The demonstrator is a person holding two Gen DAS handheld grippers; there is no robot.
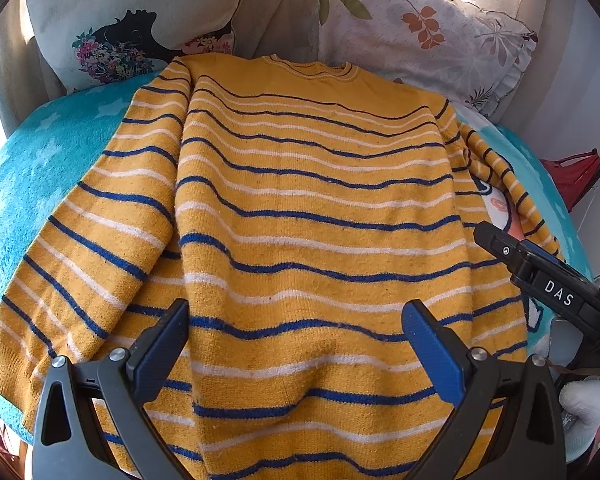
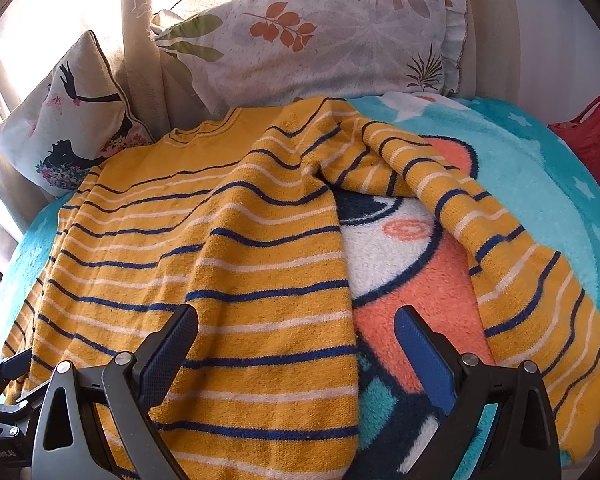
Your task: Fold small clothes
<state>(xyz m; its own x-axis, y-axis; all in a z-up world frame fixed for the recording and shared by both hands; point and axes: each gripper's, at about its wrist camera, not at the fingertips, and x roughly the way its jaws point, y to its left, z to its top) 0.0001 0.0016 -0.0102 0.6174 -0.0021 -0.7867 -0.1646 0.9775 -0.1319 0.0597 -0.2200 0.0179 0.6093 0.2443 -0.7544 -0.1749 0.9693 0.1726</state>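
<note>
Sweater (image 1: 312, 216): flat on blanket (image 1: 28, 184), collar toward pillows (image 2: 312, 36) | folds: none; both sleeves out | left gripper (image 1: 296, 348): jaws open, empty, over hem | right gripper (image 2: 296, 352): jaws open, empty, at right side edge | all folding remains.

I've got the sweater (image 1: 316, 216) spread flat right ahead of my left tongs (image 1: 296, 344), neckline at the far end, hem running down under the open jaws. It's mustard yellow knit, banded with thin blue and white stripes. The sleeve on the left of those tongs lies straight along the body, angled out a little toward its cuff. From my right tongs (image 2: 296, 352) I see the body's side edge dropping between the spread fingers, mostly on the left finger's side. The other sleeve (image 2: 512, 264) is rumpled near the shoulder, then trails down past the right finger, well apart from the body.
</note>
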